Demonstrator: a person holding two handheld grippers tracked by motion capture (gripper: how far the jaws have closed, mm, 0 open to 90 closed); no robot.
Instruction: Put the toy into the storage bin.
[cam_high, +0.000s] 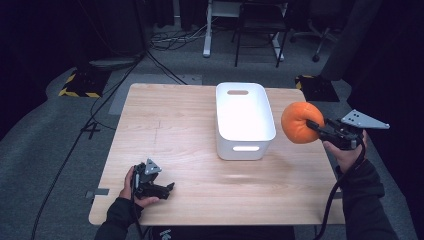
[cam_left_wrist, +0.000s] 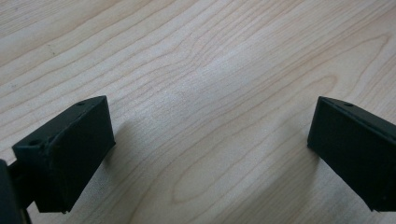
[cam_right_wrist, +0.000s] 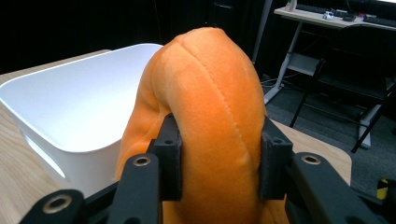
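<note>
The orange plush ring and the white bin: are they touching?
Apart. In the high view, the orange plush ring hangs in the right gripper, with bare table between it and the white bin.

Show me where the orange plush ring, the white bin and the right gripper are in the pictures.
orange plush ring (cam_high: 298, 123): high view, on its rounded side.
white bin (cam_high: 244, 149): high view, on its near wall above the handle slot.
right gripper (cam_high: 320, 127): high view, between its fingertips, shut on the ring.
</note>
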